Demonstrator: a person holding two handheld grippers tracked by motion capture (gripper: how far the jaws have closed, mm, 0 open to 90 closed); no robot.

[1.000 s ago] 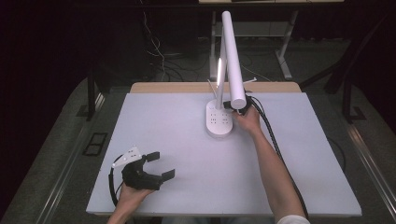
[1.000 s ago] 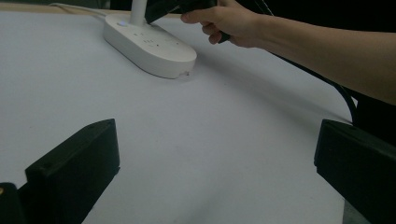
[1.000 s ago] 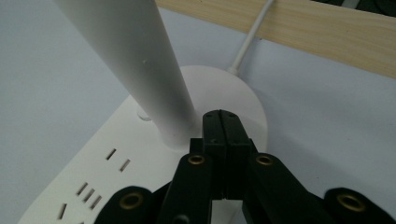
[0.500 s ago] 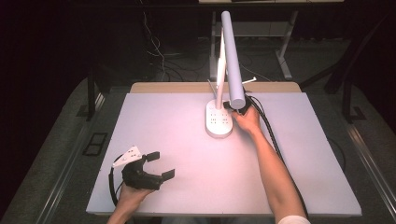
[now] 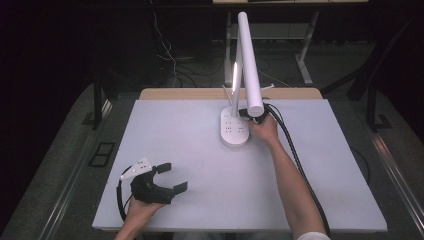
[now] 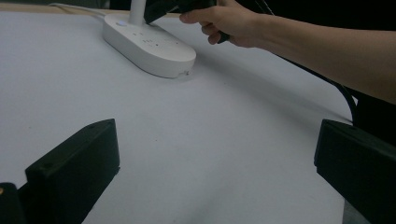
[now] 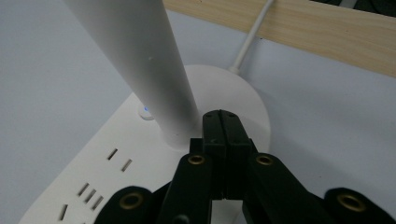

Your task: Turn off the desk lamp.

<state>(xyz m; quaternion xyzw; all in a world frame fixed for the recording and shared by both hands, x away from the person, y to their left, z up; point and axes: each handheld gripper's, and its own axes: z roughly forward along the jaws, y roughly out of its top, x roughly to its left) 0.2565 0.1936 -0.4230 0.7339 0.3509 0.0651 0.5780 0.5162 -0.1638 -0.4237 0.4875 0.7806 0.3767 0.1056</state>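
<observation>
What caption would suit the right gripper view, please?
Right gripper, jaws shut, poised over the lamp base beside its white stem.

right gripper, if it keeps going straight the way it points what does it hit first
Most likely the lamp's white post: the shut right gripper points at its foot on the power-strip base, tips right beside it. Whether they already touch is unclear.

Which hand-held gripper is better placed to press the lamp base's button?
Right hand-held gripper: shut jaws sit over the lamp base near the button. Left hand-held gripper is open, far off.
</observation>
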